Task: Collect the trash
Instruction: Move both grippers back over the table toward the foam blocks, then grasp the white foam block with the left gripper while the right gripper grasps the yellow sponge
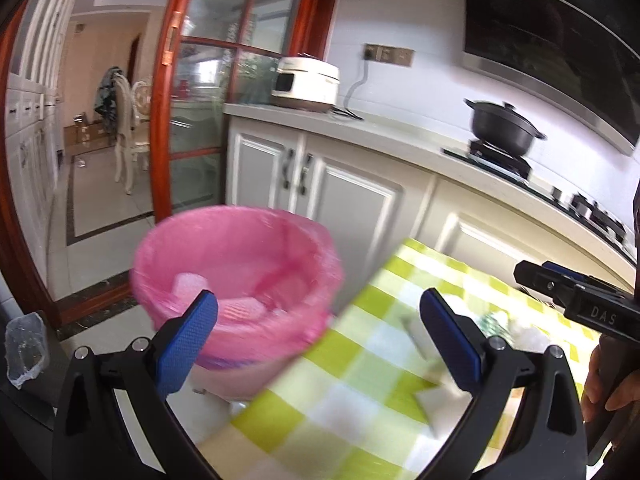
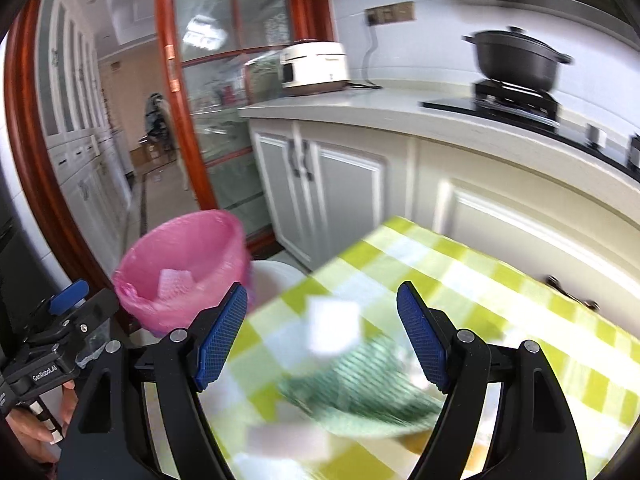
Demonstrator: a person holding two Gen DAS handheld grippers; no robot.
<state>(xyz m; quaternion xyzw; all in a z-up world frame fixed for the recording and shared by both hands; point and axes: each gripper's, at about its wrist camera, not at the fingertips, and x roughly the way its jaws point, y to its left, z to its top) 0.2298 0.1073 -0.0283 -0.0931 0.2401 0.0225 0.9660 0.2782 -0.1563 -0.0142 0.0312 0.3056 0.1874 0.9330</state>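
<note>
Both grippers empty — back over the table

Your left gripper [image 1: 318, 338] and right gripper [image 2: 322, 340] gape, released — pink-lined bin [image 1: 240, 276] at left holds trash.

A home kitchen: white cabinets [image 2: 340, 196], black pot [image 2: 516, 58] on a hob [image 2: 500, 102], rice cooker [image 1: 306, 84].

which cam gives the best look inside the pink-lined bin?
Left wrist: the pink-lined bin sits near centre, mouth open to the camera, pale scraps visible inside. Right wrist shows the same bin smaller, at the left, partly behind a finger, with one scrap visible.
</note>
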